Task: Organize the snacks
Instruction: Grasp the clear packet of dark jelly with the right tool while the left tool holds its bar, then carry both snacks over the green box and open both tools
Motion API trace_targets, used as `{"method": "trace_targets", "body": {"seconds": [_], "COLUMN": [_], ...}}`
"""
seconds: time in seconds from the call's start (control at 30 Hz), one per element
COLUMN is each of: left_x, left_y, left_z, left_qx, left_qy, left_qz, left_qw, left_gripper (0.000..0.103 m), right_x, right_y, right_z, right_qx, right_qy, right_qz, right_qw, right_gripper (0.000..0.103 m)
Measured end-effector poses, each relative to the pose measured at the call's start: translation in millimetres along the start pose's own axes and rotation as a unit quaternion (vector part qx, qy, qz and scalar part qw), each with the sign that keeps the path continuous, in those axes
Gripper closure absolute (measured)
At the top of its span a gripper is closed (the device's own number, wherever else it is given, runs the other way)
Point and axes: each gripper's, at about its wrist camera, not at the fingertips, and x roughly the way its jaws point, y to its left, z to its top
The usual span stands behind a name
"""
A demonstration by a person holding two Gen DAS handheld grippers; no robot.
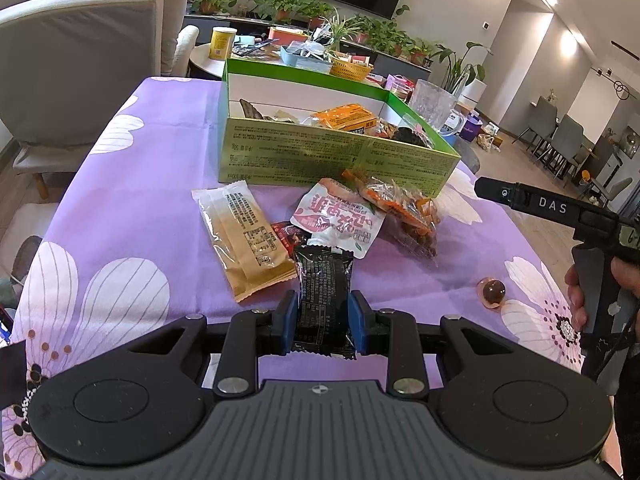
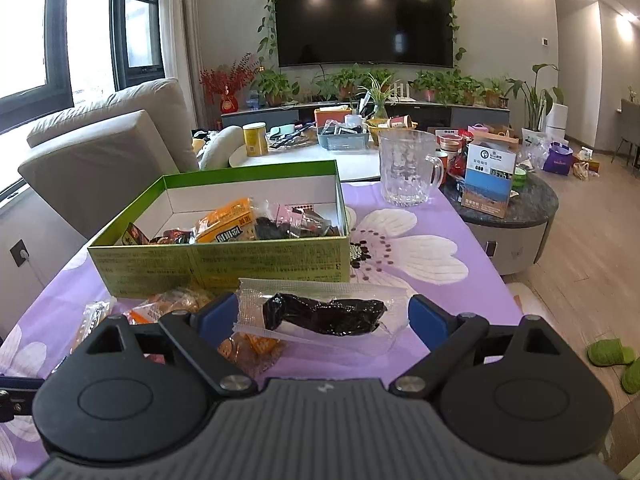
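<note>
Home living room (sofa (image 2: 120,140), television (image 2: 364,20))

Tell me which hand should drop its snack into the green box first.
Right, probably. Its gripper holds the clear packet raised just before the green box wall. The left gripper grips the black packet farther back, with loose snacks between it and the box.

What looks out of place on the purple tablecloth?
A small round brown sweet lies alone near the right edge, apart from the packets piled before the green box. It could roll off.
</note>
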Motion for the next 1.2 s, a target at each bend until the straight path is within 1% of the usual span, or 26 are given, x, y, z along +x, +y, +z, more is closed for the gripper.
{"method": "trace_targets", "body": {"seconds": [0.43,0.6,0.8,0.87,0.93,1.0,1.03,1.07,1.13,1.17,1.2], "left_x": [3.6,3.1,5.2,13.7,26.9,47.0,58.7,71.7,94.3,99.6,102.9], "left_y": [1.1,0.2,0.8,0.2,1.2,2.7,3.0,2.9,3.1,4.7,5.5], "left_z": [13.0,36.0,84.3,103.3,120.9,139.0,146.2,152.5,158.9,158.5,157.3], "left_qx": [-0.001,0.007,0.013,0.012,0.001,-0.014,-0.019,-0.023,-0.035,-0.039,-0.039], "left_qy": [-0.007,-0.029,-0.083,-0.099,-0.111,-0.121,-0.12,-0.111,-0.083,-0.076,-0.074], "left_qz": [-0.002,-0.006,-0.002,0.002,0.01,0.019,0.027,0.042,0.075,0.078,0.072], "left_qw": [1.0,0.9995,0.9964,0.995,0.9938,0.9923,0.9922,0.9927,0.9931,0.9933,0.9939], "left_gripper": [0.078,0.078,0.078,0.078,0.078,0.076,0.073,0.066,0.06,0.059,0.058], "right_x": [5.4,8.4,17.3,24.5,33.7,45.6,50.7,56.4,69.9,74.7,78.3], "right_y": [5.6,12.2,21.8,24.2,25.6,26.9,27.8,29.9,32.5,34.1,35.6], "right_z": [13.2,26.1,50.9,60.1,69.3,79.0,82.7,86.9,93.4,94.7,95.2], "right_qx": [-0.006,-0.018,-0.03,-0.028,-0.023,-0.017,-0.015,-0.013,-0.006,-0.006,-0.01], "right_qy": [-0.012,-0.028,-0.057,-0.064,-0.065,-0.067,-0.068,-0.072,-0.077,-0.079,-0.08], "right_qz": [0.004,0.01,0.024,0.03,0.036,0.04,0.042,0.044,0.04,0.034,0.028], "right_qw": [1.0,0.999,0.998,0.997,0.997,0.997,0.997,0.996,0.996,0.996,0.996], "right_gripper": [0.015,0.015,0.015,0.015,0.015,0.015,0.015,0.015,0.015,0.015,0.015]}}
